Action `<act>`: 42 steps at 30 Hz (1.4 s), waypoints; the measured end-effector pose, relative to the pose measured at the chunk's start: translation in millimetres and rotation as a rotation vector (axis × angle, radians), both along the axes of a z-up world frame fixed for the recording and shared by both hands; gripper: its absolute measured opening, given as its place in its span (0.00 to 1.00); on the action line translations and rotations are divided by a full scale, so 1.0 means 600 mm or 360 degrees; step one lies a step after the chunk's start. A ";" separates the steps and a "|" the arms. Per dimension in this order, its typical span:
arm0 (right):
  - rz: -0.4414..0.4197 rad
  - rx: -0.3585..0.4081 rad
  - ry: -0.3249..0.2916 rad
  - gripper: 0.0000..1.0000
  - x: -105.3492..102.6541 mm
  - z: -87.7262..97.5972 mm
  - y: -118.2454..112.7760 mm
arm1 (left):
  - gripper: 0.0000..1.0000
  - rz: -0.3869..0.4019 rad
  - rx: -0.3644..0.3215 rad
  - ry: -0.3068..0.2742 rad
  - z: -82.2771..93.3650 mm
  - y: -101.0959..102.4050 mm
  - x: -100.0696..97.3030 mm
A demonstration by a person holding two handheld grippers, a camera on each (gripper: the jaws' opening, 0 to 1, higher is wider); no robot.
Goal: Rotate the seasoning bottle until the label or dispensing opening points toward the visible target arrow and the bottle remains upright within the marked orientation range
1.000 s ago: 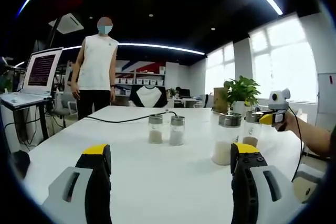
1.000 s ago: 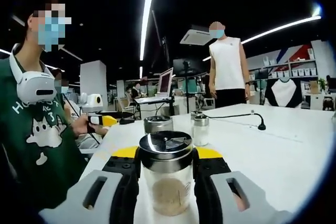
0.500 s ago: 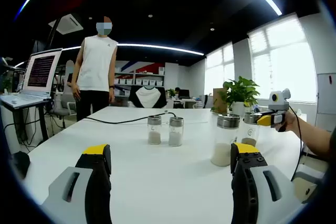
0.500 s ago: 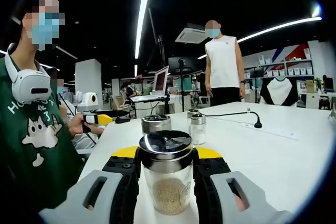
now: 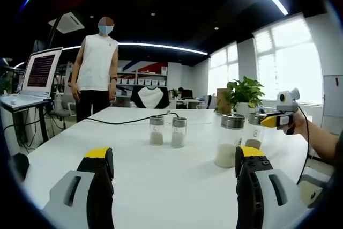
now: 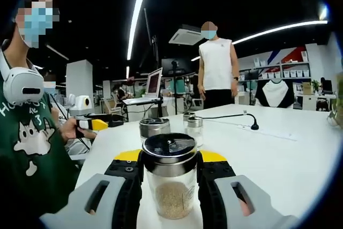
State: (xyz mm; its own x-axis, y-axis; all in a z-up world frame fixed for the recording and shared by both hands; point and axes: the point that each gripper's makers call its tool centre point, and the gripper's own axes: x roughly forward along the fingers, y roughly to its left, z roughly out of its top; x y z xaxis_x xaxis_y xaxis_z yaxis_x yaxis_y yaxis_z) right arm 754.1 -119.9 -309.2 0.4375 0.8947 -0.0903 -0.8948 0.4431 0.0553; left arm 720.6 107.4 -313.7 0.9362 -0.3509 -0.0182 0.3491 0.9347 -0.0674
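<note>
Left gripper view: the left tongs [image 5: 171,186] stand spread and empty above the white counter [image 5: 161,172], well apart from any jar. Two small shakers [image 5: 166,131] stand side by side toward the counter's far edge, and a larger jar [image 5: 229,140] of pale powder stands toward its right edge. Beyond it, the right tongs [image 5: 265,120] pinch the seasoning bottle [image 5: 254,132].

Right gripper view: the right tongs [image 6: 170,178] are pressed against both sides of the seasoning bottle [image 6: 170,178], just under its dark lid [image 6: 169,147], the bottle upright and half filled with tan grains. No target arrow or marked range can be made out on the counter [image 6: 278,159].

The risk from here is a turn made by rolling the wrist, which would tip the bottle out of upright. A loosened pinch on smooth glass could let it slip, and with no arrow in sight the turn may overshoot.
</note>
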 end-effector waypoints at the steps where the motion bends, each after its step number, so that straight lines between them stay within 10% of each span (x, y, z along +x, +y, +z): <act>1: -0.0008 0.0001 0.0004 0.37 0.001 0.000 0.000 | 1.00 0.0000 0.0001 0.0003 -0.001 0.000 0.000; 42: -0.0385 -0.0035 -0.0041 0.37 0.029 0.000 -0.019 | 0.99 -0.0002 -0.0006 0.0007 0.000 -0.001 -0.001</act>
State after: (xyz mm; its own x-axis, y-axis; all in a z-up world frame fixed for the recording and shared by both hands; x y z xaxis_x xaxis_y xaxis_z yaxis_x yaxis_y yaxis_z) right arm 771.6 -131.2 -309.1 0.6413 0.7615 -0.0943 -0.7634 0.6456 0.0217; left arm 719.9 106.7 -313.7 0.9356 -0.3524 -0.0207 0.3501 0.9339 -0.0725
